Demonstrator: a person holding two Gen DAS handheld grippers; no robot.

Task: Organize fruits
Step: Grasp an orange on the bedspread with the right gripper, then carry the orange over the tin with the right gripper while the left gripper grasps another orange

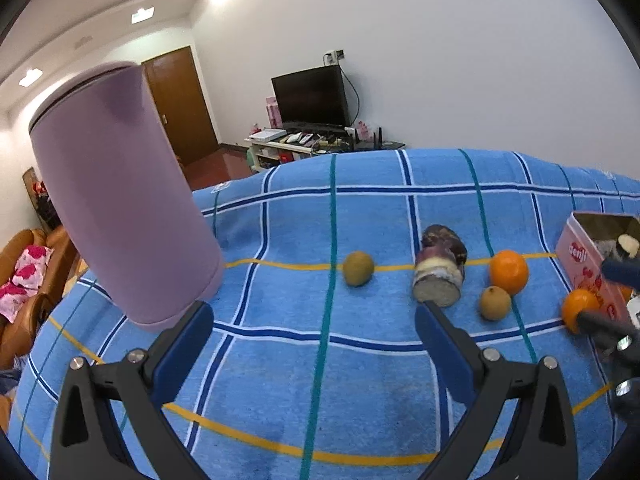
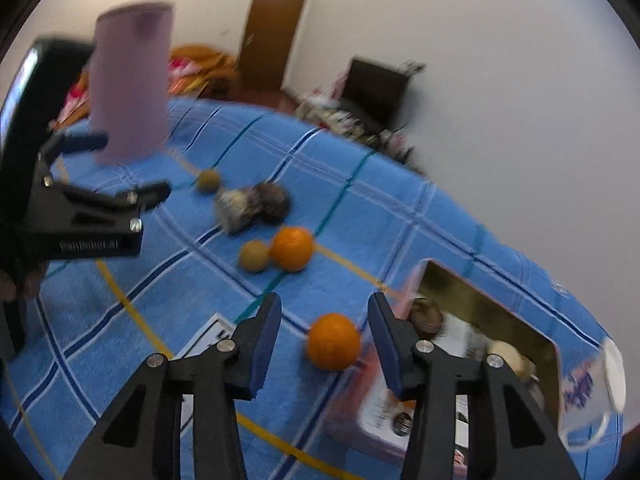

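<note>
Fruit is mostly still loose on the blue plaid cloth [image 1: 280, 360] over the table. Using the pink tin [image 1: 580, 256] as landmark: one orange [image 2: 333, 341] sits just beside its near wall, between the pads of your right gripper [image 2: 325, 346], jaws narrowed but not touching it, so nothing held. Another orange [image 1: 509, 271], two brownish fruits [image 1: 495, 302] [image 1: 358, 268] and a purple cut piece [image 1: 440, 270] trail away from the tin. Tin already holds a few items, blurred. Your left gripper [image 1: 314, 334] is wide, empty, a lilac cylinder [image 1: 120, 200] by its left finger. Living room: TV [image 1: 312, 98], brown door [image 1: 180, 104].
</note>
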